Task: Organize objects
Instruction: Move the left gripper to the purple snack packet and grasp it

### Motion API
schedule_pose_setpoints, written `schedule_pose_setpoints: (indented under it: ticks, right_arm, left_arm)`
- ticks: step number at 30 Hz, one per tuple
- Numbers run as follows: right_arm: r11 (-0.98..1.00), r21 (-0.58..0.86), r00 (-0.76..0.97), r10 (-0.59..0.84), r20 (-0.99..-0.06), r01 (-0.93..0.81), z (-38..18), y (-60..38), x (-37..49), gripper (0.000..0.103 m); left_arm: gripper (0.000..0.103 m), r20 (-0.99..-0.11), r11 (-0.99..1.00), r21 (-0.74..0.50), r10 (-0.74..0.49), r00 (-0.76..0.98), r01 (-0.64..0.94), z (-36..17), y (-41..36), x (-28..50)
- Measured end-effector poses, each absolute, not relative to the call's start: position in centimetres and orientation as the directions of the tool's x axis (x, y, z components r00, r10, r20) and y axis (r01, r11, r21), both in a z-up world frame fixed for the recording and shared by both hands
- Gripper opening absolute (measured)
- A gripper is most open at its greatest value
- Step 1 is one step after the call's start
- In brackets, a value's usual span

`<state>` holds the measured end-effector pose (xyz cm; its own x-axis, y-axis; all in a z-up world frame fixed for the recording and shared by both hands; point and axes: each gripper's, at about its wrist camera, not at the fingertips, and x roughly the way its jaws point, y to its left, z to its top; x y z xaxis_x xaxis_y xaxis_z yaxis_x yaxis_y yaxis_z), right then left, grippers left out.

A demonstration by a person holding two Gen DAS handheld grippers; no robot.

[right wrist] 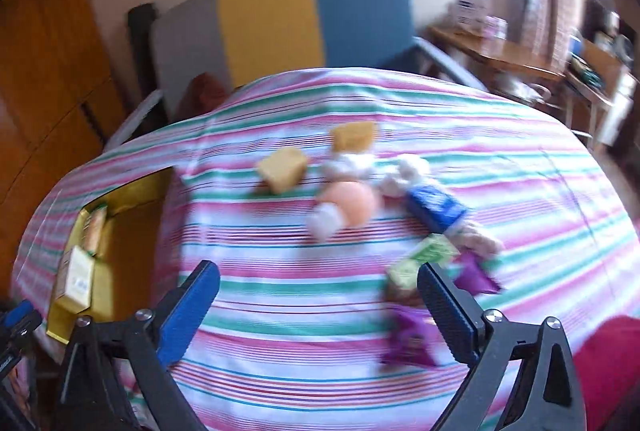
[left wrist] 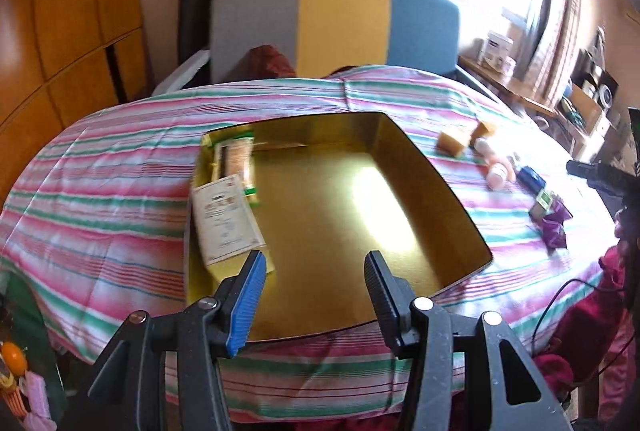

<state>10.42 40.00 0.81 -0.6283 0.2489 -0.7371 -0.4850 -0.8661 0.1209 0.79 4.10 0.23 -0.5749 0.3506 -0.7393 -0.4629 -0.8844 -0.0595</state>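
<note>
Left tongs [left wrist: 316, 263] spread, empty, tilted downward | right tongs [right wrist: 320, 283] spread wide, empty, tilted downward

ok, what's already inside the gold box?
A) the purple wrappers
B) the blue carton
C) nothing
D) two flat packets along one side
D: two flat packets lie along the left side of the gold box; the blue carton and purple wrappers sit on the striped cloth.
</note>
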Motion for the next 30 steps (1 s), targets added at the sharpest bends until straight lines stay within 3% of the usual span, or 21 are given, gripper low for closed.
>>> schedule_pose_setpoints:
  ticks: [6,12,17,30]
  right_arm:
    - [-0.755,0.151,-0.582,0.346,-0.736,-0.639,0.3,46.6,15.6,0.103]
    - [-0.65,0.262,-0.587,0.349,-0.731,-0.714,-1.7,50.4,18.6,0.103]
    - [-0.593,0.412,-0.66,0.289,-0.693,-0.692,-2.3,51.5,19.9,0.103]
    - [-0.56,0.47,-0.691,0.284,-0.664,-0.682,-2.5,51.7,20.7,0.103]
  left_arm:
    - [0.052,-0.746,-0.861,-0.041,0.364,-0.558,-0.507,0.1,6.4,1.5]
    - [0.052,-0.748,-0.833,-0.032,0.387,-0.539,-0.553,0.3,8.1,1.9]
    - [0.052,-0.749,-0.813,-0.031,0.404,-0.525,-0.582,0.3,9.4,2.2]
    - [0.052,-0.751,-0.751,-0.033,0.454,-0.479,-0.66,0.6,13.2,2.7]
